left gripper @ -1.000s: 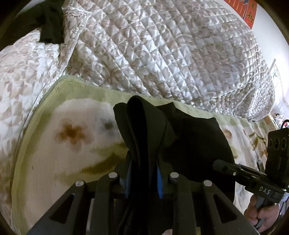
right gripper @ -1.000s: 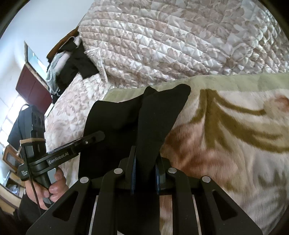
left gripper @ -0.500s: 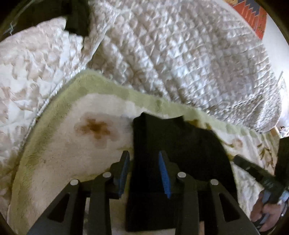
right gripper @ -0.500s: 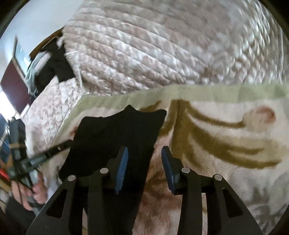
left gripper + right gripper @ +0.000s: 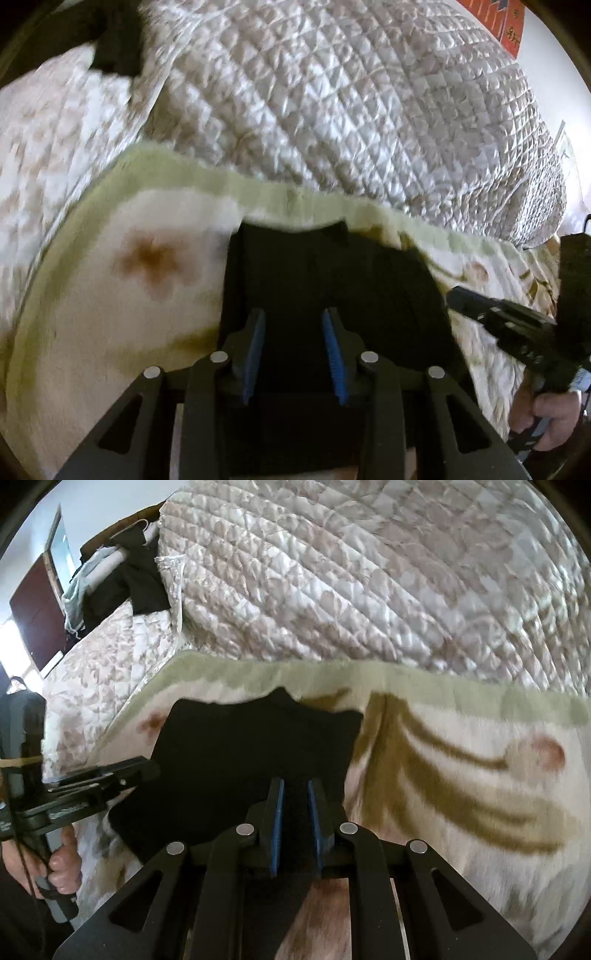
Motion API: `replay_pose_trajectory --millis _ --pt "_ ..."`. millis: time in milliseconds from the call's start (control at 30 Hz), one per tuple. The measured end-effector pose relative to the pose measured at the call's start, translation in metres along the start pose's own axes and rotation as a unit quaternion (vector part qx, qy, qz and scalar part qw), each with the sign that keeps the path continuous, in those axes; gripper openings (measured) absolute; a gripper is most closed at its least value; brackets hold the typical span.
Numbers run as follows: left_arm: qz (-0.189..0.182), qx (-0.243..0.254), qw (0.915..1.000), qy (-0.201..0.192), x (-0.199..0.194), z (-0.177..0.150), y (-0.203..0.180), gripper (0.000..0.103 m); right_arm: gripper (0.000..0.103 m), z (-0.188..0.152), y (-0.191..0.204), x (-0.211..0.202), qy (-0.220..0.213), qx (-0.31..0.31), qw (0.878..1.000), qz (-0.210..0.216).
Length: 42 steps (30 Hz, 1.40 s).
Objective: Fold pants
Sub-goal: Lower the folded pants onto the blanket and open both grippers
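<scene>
The black pants [image 5: 325, 273] lie folded flat on a cream and green floral blanket [image 5: 92, 295]; they also show in the right wrist view [image 5: 251, 746]. My left gripper [image 5: 293, 317] is open and empty, its blue pads apart over the near part of the pants. My right gripper [image 5: 295, 786] is open with a narrower gap, over the pants' right near edge. Each gripper shows in the other's view: the right gripper [image 5: 517, 325] at the right edge, the left gripper [image 5: 92, 779] at the left edge.
A quilted white and beige bedspread [image 5: 332, 92] rises behind the blanket. Dark clothes [image 5: 140, 579] hang over a rail at the far left by a brown cabinet [image 5: 33, 620]. An orange hanging [image 5: 495, 18] is on the wall.
Both grippers let go of the pants, which dropped flat onto the blanket, and pulled back a little. The right jaws have since narrowed.
</scene>
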<state>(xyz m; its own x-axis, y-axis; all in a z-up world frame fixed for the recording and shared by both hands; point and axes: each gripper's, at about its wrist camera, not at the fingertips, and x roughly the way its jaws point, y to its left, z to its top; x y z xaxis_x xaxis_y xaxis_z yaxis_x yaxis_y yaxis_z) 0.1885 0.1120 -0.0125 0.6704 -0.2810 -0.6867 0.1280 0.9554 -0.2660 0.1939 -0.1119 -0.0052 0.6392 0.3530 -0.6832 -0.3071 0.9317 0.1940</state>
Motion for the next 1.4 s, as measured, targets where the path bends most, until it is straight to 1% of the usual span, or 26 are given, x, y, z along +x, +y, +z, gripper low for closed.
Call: replay_pose_trajectory --millis 67,133,233,267,333,433,567,700,800,1033,1100,1167,1233,1333,1400 --pt "0.003 0.004 1.0 -0.006 0.009 0.015 -0.003 0.035 0.013 0.012 -0.002 0.011 0.001 -0.003 1.0 -0.003" --pt "0.014 0.004 0.9999 -0.003 0.025 0.027 -0.003 0.035 0.013 0.025 -0.006 0.027 0.008 -0.004 1.0 -0.005" --pt "0.036 0.007 0.9993 0.013 0.051 0.03 0.003 0.035 0.013 0.037 -0.017 0.047 0.018 -0.002 1.0 -0.021" --pt "0.039 0.005 0.9991 0.018 0.058 0.028 0.006 0.035 0.01 0.039 -0.021 0.054 0.026 0.002 0.999 -0.026" --pt "0.037 0.01 0.9992 0.009 0.058 0.024 0.007 0.035 0.01 0.037 -0.028 0.061 0.025 0.01 0.999 -0.019" --pt "0.044 0.018 0.9988 0.004 0.056 0.023 0.003 0.035 0.01 0.035 -0.027 0.06 0.015 0.001 1.0 -0.021" --pt "0.062 0.028 0.9977 0.0 0.039 0.026 -0.005 0.035 0.012 0.037 -0.02 0.05 0.014 -0.009 1.0 -0.026" --pt "0.075 0.039 0.9964 -0.005 0.018 0.019 -0.011 0.035 0.012 0.024 -0.003 0.026 0.002 -0.021 1.0 -0.017" --pt "0.078 0.041 0.9961 -0.005 0.001 0.011 -0.016 0.035 0.012 0.01 0.008 0.009 0.0 -0.023 1.0 -0.009" --pt "0.083 0.048 0.9954 -0.008 -0.032 -0.027 -0.026 0.035 0.012 -0.034 0.032 -0.019 0.007 -0.031 0.999 0.002" --pt "0.086 0.048 0.9951 0.001 -0.031 -0.039 -0.026 0.035 0.012 -0.044 0.037 -0.023 0.01 -0.036 0.999 0.002" --pt "0.092 0.039 0.9948 0.02 -0.022 -0.052 -0.021 0.035 0.012 -0.055 0.041 -0.021 0.015 -0.047 0.999 -0.006" --pt "0.097 0.049 0.9941 0.004 -0.022 -0.06 -0.022 0.035 0.013 -0.062 0.042 -0.019 0.009 -0.054 0.998 -0.013" --pt "0.109 0.053 0.9926 0.005 -0.019 -0.058 -0.027 0.035 0.013 -0.062 0.04 -0.013 0.007 -0.061 0.998 -0.018" --pt "0.11 0.046 0.9928 0.008 -0.017 -0.057 -0.025 0.035 0.013 -0.062 0.041 -0.011 0.006 -0.06 0.998 -0.025"
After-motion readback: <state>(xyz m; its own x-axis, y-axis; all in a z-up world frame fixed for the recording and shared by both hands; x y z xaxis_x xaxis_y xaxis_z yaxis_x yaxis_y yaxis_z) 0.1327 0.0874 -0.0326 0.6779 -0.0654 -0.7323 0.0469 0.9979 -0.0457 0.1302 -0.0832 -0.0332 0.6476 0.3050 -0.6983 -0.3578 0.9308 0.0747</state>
